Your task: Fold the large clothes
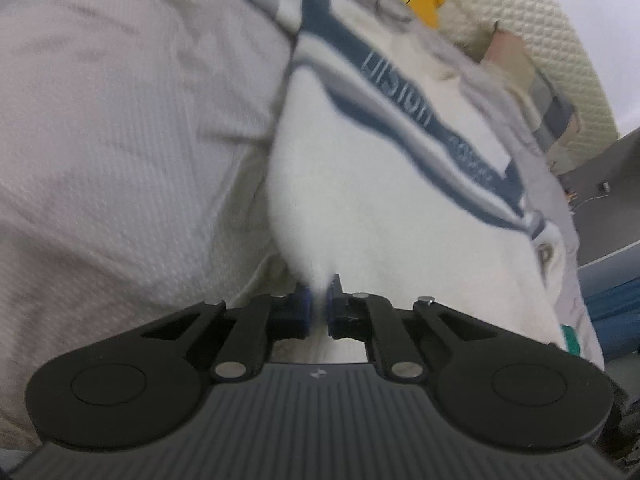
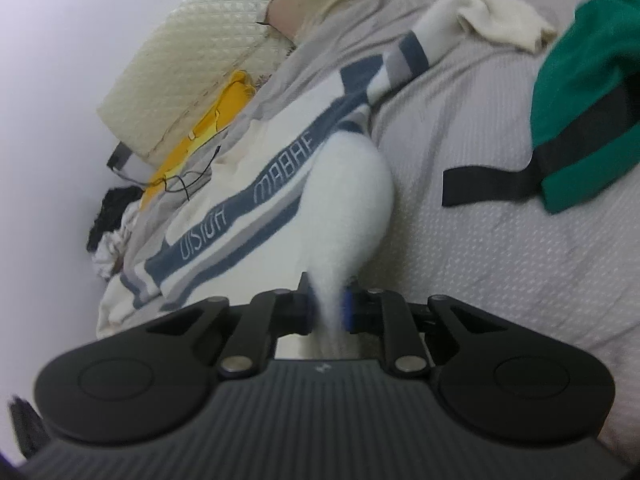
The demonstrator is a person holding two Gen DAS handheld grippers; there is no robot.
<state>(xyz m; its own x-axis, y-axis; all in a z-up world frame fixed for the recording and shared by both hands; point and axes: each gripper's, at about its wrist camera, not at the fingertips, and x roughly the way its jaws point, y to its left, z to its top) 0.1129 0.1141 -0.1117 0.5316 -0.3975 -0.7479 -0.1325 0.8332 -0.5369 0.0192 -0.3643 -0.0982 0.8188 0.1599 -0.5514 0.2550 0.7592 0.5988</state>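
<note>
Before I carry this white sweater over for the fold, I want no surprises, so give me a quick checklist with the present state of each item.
1. Left gripper shut on the white sweater: ok, fabric pinched between the pads.
2. Right gripper shut on the sweater: ok, a white fold runs between its pads.
3. Each grip bites deep enough to hold: cannot tell, the pictures are blurred.
4. Green garment clear of the sweater: ok, it lies apart on the bedcover.
5. Black cable clear of the sweater: cannot tell, it lies close by its far edge.
6. Sleeve flat: not ok, it trails off unfolded.
</note>
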